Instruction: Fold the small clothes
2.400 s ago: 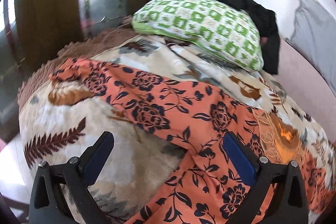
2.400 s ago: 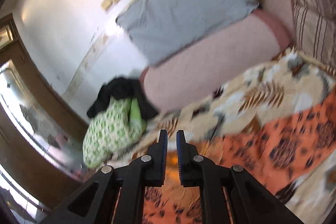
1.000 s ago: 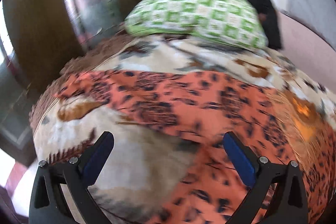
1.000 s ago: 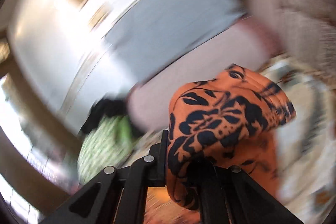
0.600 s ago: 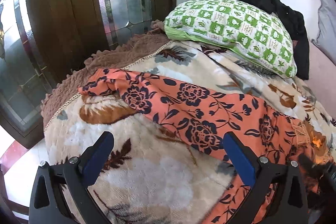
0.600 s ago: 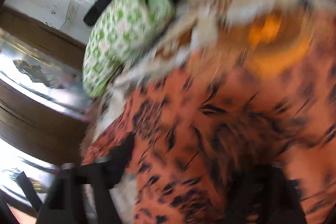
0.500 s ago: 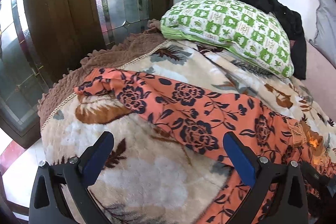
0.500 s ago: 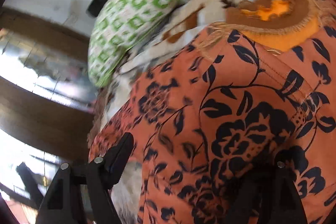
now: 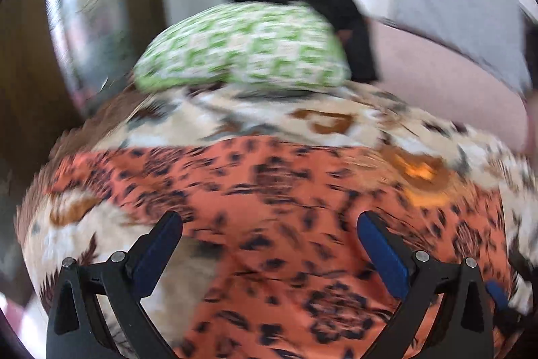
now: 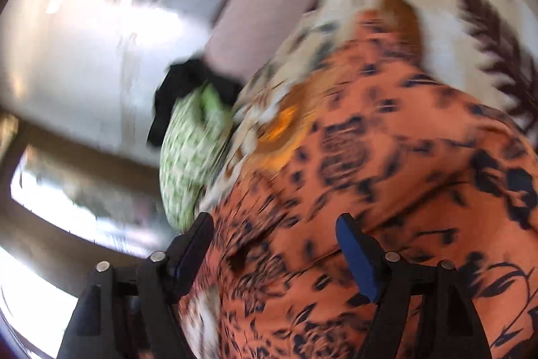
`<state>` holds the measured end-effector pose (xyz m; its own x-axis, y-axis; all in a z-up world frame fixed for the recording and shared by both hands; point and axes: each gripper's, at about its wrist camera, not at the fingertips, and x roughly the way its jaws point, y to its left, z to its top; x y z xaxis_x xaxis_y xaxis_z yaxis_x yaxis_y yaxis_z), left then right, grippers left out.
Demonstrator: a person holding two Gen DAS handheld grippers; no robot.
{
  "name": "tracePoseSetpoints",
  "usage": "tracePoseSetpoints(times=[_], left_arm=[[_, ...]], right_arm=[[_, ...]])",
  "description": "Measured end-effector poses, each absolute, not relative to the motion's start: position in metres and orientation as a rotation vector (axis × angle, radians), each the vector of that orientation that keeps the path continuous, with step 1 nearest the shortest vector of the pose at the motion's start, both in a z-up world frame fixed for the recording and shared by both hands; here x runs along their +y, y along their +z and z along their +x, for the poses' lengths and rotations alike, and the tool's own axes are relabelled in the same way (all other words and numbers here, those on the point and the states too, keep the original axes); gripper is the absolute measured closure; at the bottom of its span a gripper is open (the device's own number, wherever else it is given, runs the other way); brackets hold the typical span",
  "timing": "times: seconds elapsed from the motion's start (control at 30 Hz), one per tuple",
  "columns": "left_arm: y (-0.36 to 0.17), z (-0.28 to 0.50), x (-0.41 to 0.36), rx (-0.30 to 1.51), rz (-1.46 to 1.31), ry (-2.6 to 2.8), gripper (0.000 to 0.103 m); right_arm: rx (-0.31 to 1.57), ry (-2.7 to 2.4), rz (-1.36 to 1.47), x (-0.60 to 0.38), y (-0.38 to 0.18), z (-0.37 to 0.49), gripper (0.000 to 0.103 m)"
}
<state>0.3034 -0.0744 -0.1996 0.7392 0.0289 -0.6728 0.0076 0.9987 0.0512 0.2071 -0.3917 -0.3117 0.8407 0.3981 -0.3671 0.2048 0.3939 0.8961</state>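
Left hand-held gripper (image 9: 269, 244): spread wide, empty, above orange floral garment (image 9: 289, 190).
Right hand-held gripper (image 10: 274, 239): spread, empty, over same garment.
Garment: flat on patterned blanket (image 9: 302, 116).

Your left tool (image 9: 269, 244) and right tool (image 10: 274, 243) both sit low in frame, jaws spread wide, gripping nothing.
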Motion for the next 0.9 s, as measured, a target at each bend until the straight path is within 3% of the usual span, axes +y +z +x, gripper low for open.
tracePoseSetpoints(times=[0.03,0.17,0.37,0.63,0.9], left_arm=[[-0.202,0.302,-0.089,0.732,0.093,-0.003,0.000],[-0.214,0.301,-0.139,0.716,0.234,-0.002,0.000],[-0.263,0.319,-0.170,0.798,0.461,0.169,0.000],[-0.253,0.336,-0.065,0.887,0.282,0.433,0.000],[-0.238,0.335,0.048,0.952,0.014,0.529,0.000]], right_arm=[[0.595,0.120,1.231,-0.396,-0.321,0.209,0.041],[0.630,0.105,1.293,-0.402,-0.335,0.220,0.047],[0.657,0.153,1.294,-0.404,-0.333,0.234,0.047],[0.760,0.130,1.275,-0.406,-0.348,0.248,0.049],[0.672,0.291,1.206,-0.377,-0.312,0.252,0.047]])
